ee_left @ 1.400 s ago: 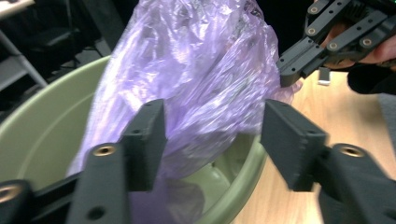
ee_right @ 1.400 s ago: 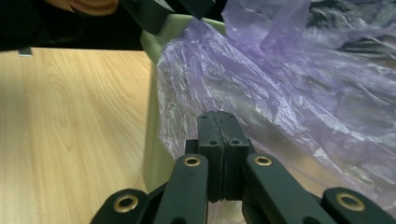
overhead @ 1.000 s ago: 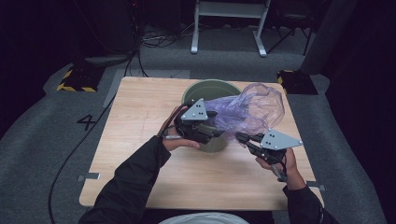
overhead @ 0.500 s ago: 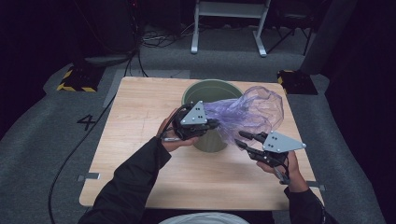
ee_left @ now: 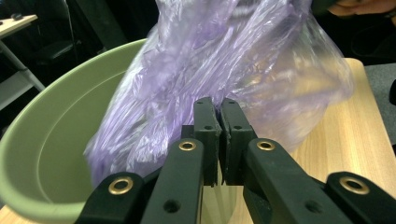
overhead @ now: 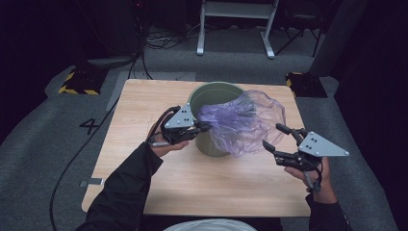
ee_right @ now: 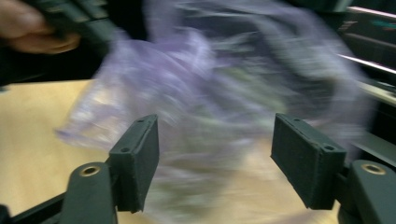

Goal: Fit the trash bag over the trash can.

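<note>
The high view looks down from above the person's side onto the whole table (overhead: 144, 192). The left gripper view sits very close, looking along its jaws at the purple bag (ee_left: 243, 60) and green bucket (ee_left: 51, 154). The right gripper view faces the same bag (ee_right: 219, 84), blurry, from the other side.

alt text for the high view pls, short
A person's left gripper, jaws shut, pinches a purple plastic bag draped over a green bin on a wooden table; the right gripper is open beside the bag.
</note>
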